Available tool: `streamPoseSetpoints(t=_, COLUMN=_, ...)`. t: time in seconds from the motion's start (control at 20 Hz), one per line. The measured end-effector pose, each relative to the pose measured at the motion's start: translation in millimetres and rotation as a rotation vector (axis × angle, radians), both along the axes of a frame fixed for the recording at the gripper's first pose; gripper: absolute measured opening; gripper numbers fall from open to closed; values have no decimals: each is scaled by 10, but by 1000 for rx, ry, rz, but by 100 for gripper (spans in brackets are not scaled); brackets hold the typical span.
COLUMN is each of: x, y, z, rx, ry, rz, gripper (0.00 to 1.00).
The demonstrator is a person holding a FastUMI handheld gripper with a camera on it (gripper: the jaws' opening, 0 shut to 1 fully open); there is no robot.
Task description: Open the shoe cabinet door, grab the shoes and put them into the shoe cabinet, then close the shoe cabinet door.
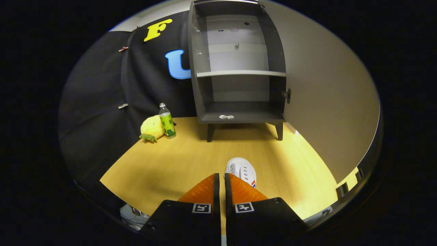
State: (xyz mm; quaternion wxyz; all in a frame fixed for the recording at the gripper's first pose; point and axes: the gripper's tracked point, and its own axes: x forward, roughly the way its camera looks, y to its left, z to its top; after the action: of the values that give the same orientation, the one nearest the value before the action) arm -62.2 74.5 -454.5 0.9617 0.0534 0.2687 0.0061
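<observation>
Gripper view. Item one: gripper, its two fingers drawn almost together with a thin slit between them and nothing clasped, tips hanging above the table. Item two: shoe, white with a small red and blue mark on its side, lying on the wooden table just ahead of the fingertips and slightly to their right, partly covered by the right finger; whether that finger touches it cannot be told. Item three: shoe cabinet, dark grey, standing on short legs at the far side of the table, well beyond the shoe; its interior is exposed, with one pale shelf across the middle and a lower compartment whose floor carries a small pale object near the front lip. Item four: cabinet door, a large pale panel swung wide to the right of the carcass, with a dark knob at its near edge. Item five: plastic bottle with a green label, upright on the table left of the cabinet. Item six: yellow plush toy with a green leafy end, lying against the bottle's left side, close to the black cloth wall.
</observation>
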Motion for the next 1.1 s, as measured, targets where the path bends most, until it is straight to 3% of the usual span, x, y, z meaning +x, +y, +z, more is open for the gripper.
streamPoseSetpoints(t=0.3, x=-82, y=-19, z=-646, rx=13, ry=139, rz=-12, gripper=11)
streamPoseSetpoints(t=0.8, x=-45, y=-82, z=-993, rx=-21, ry=215, rz=-9, gripper=14)
streamPoseSetpoints(t=1.1, x=181, y=-76, z=-1186, rx=-18, ry=243, rz=-8, gripper=14)
